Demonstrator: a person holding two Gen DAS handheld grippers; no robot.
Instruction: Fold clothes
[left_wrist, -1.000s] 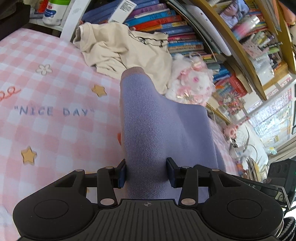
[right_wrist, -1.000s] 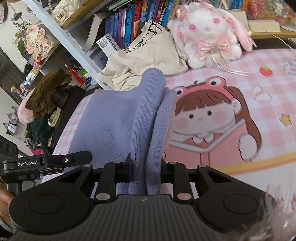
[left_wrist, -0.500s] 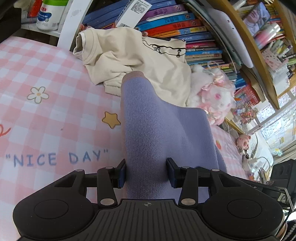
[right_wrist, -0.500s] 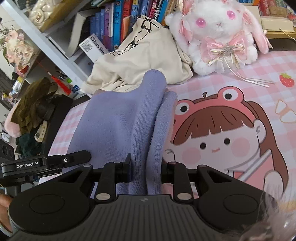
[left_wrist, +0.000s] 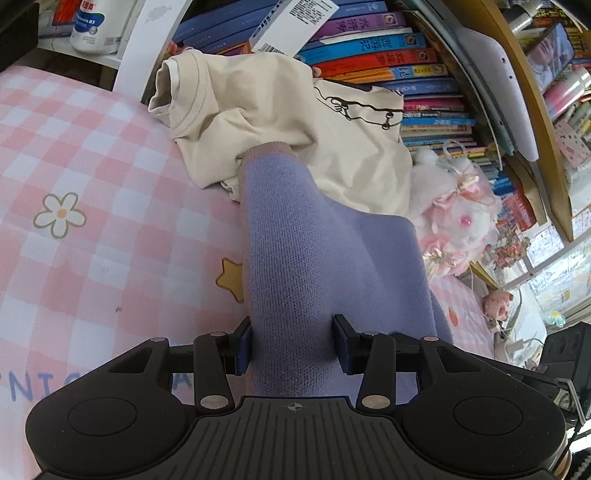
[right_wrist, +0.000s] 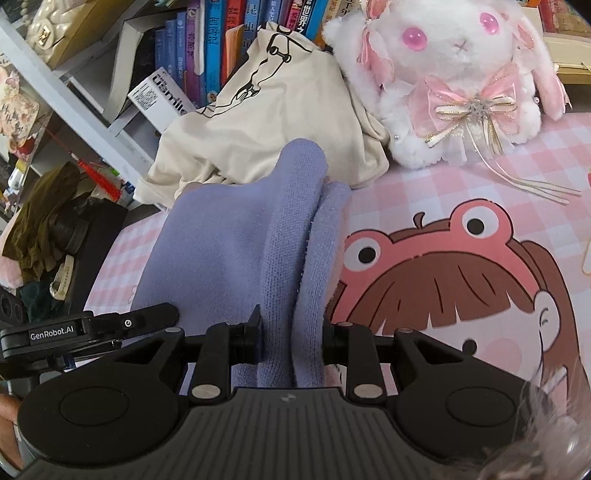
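Note:
A lavender knit sweater (left_wrist: 314, 258) hangs between both grippers over the pink checked bed cover (left_wrist: 92, 192). My left gripper (left_wrist: 293, 345) is shut on a thick fold of it, and a pinkish-brown cuff shows at the fold's far end. In the right wrist view the same sweater (right_wrist: 236, 251) is bunched in two layers, with my right gripper (right_wrist: 291, 341) shut on them. The left gripper's black body (right_wrist: 85, 328) shows at the left of that view. A crumpled cream t-shirt (left_wrist: 280, 125) with a line drawing lies just beyond the sweater, against the bookshelf.
A white plush rabbit (right_wrist: 454, 74) with pink bows sits at the bed's far edge beside the cream shirt. Shelves of books (left_wrist: 388, 51) stand behind. The cover carries a frog-hat girl print (right_wrist: 461, 288). A dark cloth heap (right_wrist: 44, 218) lies off the bed, left.
Both grippers have carried the sweater forward and slightly down toward the cream t-shirt and the shelf, which now look larger. The grips have not changed.

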